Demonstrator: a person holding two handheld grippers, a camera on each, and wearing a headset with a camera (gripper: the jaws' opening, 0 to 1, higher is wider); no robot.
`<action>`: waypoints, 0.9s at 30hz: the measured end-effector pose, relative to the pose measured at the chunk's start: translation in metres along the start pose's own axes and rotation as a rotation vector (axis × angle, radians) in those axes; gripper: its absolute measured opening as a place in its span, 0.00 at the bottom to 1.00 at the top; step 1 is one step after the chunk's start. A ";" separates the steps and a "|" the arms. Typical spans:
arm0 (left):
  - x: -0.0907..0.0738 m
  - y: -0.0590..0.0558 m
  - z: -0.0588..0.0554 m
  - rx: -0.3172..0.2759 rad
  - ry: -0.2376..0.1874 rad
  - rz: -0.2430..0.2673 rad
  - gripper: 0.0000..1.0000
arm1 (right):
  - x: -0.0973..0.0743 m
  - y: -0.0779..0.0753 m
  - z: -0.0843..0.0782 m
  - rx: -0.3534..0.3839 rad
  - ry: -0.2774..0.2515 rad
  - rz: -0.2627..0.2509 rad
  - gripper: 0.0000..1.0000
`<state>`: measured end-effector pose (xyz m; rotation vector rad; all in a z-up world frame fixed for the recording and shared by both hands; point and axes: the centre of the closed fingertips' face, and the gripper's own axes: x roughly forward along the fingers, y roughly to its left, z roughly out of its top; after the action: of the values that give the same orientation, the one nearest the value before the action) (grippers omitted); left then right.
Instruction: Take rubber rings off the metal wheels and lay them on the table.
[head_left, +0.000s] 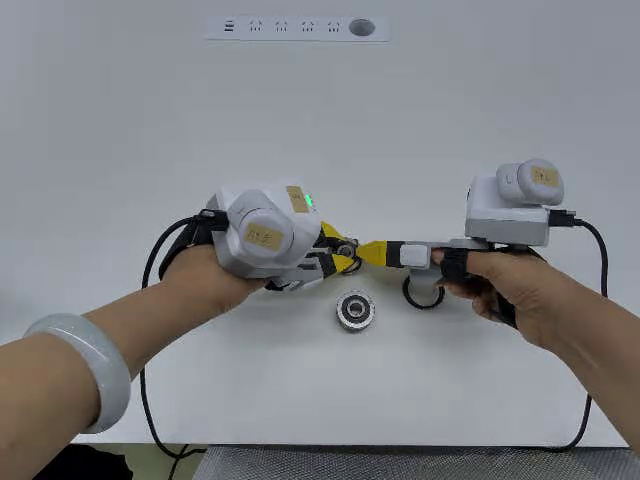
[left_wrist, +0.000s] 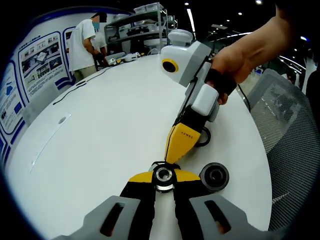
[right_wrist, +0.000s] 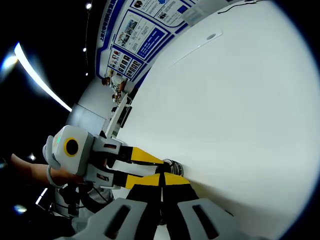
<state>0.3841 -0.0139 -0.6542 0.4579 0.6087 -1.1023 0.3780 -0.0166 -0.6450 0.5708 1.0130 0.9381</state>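
Observation:
My left gripper (head_left: 343, 252) is shut on a small metal wheel (left_wrist: 163, 176), held just above the white table (head_left: 300, 150). My right gripper (head_left: 362, 250) comes in from the right, and its yellow jaws are pinched together on the black rubber ring (left_wrist: 160, 164) at the wheel's rim. In the right gripper view my own jaws (right_wrist: 162, 179) meet the wheel (right_wrist: 173, 167) between the left gripper's yellow tips. A second wheel (head_left: 355, 310) with its ring on lies on the table below them. A loose black ring (head_left: 421, 294) lies under the right gripper.
A white power strip (head_left: 298, 27) sits at the table's far edge. Black cables (head_left: 150, 270) trail from both grippers toward the front edge. A person (left_wrist: 82, 42) stands far off beyond the table. A mesh chair (left_wrist: 287, 150) is beside the table.

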 end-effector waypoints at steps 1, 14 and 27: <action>0.000 0.000 0.000 0.000 -0.001 0.000 0.13 | 0.000 0.001 0.000 0.000 0.000 0.002 0.01; 0.000 0.000 0.000 0.003 -0.002 -0.003 0.13 | 0.000 0.013 0.001 0.005 -0.005 0.051 0.02; 0.001 -0.001 0.001 0.025 -0.001 -0.009 0.14 | -0.003 0.005 0.001 0.013 -0.013 0.015 0.02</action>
<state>0.3840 -0.0154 -0.6543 0.4765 0.5975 -1.1191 0.3762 -0.0169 -0.6388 0.5954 1.0047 0.9409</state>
